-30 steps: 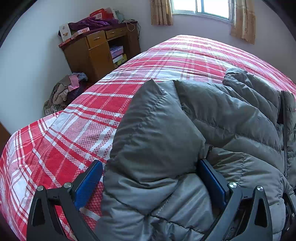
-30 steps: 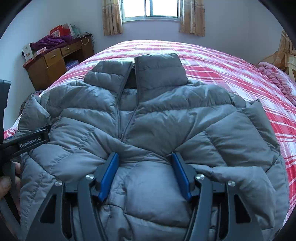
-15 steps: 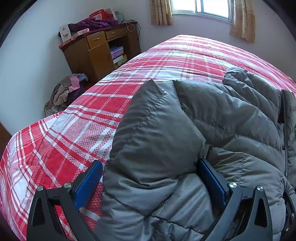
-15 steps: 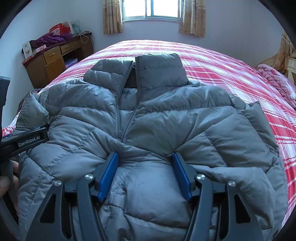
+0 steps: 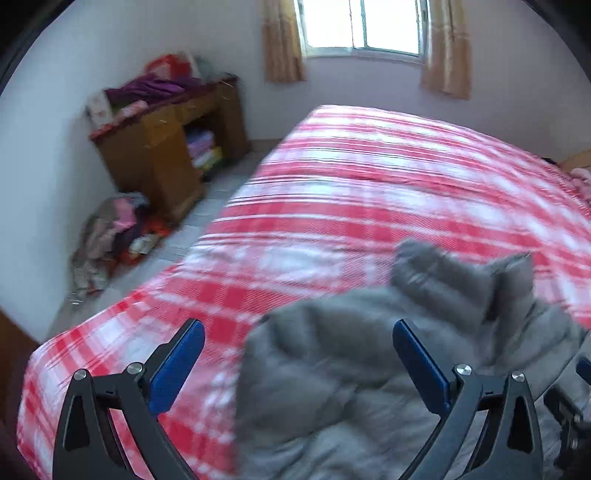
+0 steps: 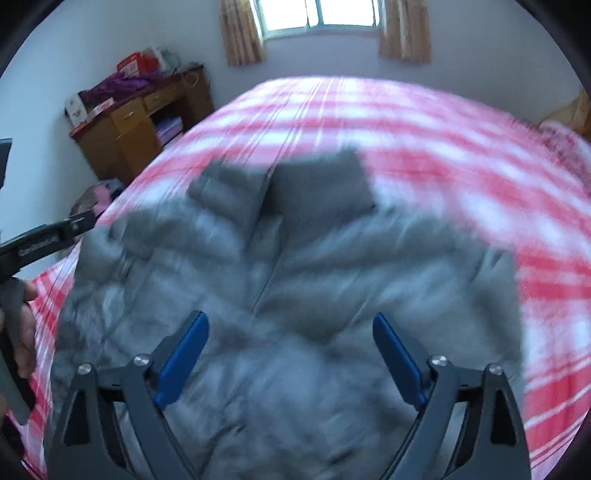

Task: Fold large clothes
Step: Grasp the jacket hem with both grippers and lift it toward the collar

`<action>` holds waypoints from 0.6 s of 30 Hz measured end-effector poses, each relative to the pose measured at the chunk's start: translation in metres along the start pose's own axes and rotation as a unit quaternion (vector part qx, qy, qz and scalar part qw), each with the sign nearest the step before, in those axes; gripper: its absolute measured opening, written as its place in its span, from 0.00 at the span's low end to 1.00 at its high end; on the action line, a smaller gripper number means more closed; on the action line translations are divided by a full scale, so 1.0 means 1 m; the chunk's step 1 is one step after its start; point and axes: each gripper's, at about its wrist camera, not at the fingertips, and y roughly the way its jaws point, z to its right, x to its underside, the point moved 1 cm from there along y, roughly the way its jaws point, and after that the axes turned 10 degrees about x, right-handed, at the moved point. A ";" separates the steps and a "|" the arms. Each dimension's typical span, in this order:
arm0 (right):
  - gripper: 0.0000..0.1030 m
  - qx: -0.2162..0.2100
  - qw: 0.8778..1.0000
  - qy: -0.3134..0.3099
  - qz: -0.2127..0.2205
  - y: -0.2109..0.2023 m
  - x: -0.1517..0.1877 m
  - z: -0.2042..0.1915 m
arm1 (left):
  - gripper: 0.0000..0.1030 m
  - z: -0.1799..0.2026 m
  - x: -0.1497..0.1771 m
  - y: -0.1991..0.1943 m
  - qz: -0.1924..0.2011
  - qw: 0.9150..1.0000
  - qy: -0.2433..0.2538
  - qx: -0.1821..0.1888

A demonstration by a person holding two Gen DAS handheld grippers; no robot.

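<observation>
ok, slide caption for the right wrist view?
Open right gripper above a grey puffer jacket on a red plaid bed, motion-blurred.

Daylight from the window (image 5: 364,26); both fisheye views motion-blurred, corners dark.

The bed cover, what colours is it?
Red and white checks on the bed cover. It shows best in the left wrist view.

Grey jacket (image 6: 295,266) on red-and-white plaid bedspread (image 5: 369,184) (tool pads (image 6: 184,354) blue).
</observation>
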 end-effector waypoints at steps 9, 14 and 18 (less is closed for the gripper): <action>0.92 0.036 0.997 0.070 -0.010 0.058 -0.088 0.041 | 0.99 0.027 -0.070 0.083 -0.045 0.997 -0.053 0.032; 0.94 0.027 0.994 0.105 -0.022 0.085 -0.111 0.052 | 0.99 0.044 -0.079 0.121 -0.063 0.995 -0.061 0.049; 0.94 0.025 0.991 0.120 -0.043 0.111 -0.120 0.055 | 0.99 0.061 -0.062 0.150 -0.089 0.995 -0.013 0.038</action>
